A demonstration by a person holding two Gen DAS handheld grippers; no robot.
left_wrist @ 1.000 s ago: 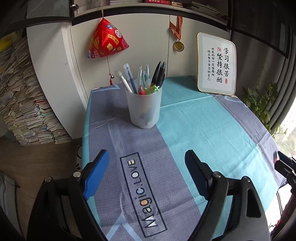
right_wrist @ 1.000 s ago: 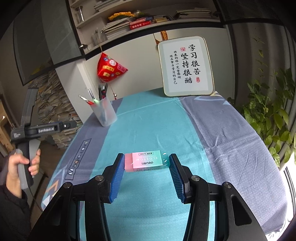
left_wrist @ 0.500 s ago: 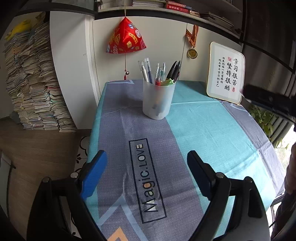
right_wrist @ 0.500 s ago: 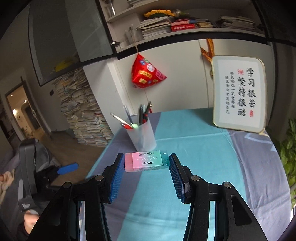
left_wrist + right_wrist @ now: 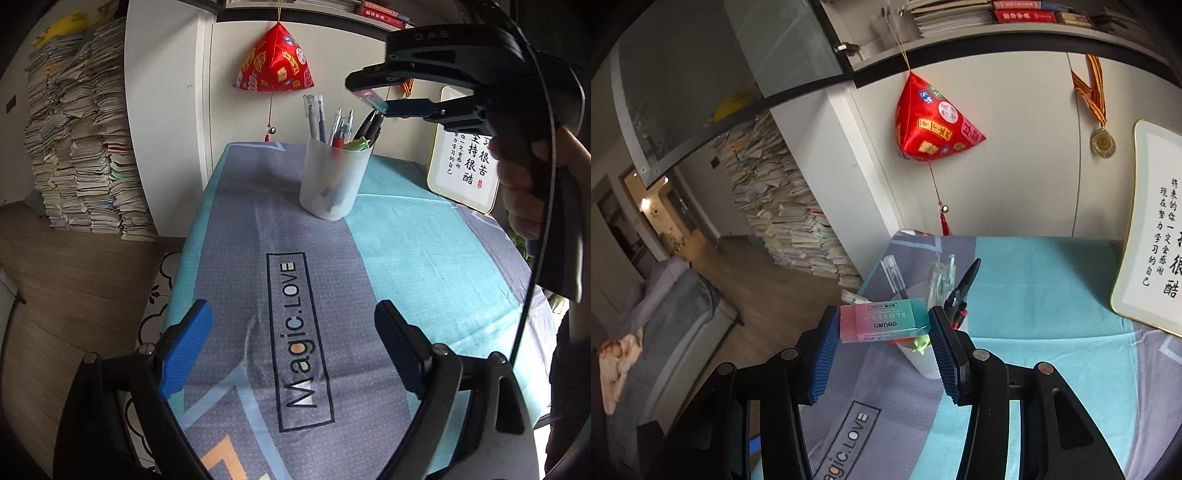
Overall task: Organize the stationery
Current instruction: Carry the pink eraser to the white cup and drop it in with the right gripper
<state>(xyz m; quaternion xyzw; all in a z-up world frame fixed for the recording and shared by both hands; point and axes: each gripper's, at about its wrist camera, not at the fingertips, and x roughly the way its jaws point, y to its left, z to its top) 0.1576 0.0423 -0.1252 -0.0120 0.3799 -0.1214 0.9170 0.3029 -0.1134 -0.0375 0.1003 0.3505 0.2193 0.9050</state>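
- Right gripper (image 5: 884,328) clamped on a pink-and-green eraser (image 5: 884,320), held in the air just above the frosted pen cup (image 5: 334,179).
- Left gripper (image 5: 291,350) wide, nothing between the pads – low over the "Magic.LOVE" tablecloth (image 5: 424,258).
- Cup stands near the table's far edge, full of pens (image 5: 321,118).
- Room: framed calligraphy plaque (image 5: 1152,229) on the table, red hanging ornament (image 5: 932,123), medal (image 5: 1102,142), paper stacks (image 5: 81,140) on wood floor.

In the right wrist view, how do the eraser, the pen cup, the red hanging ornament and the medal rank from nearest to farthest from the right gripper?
1. The eraser, clamped in the right gripper.
2. The pen cup, just behind and below the eraser, on the table.
3. The red hanging ornament, high on the cabinet, centre.
4. The medal, same wall, far right; depth close to the ornament's.
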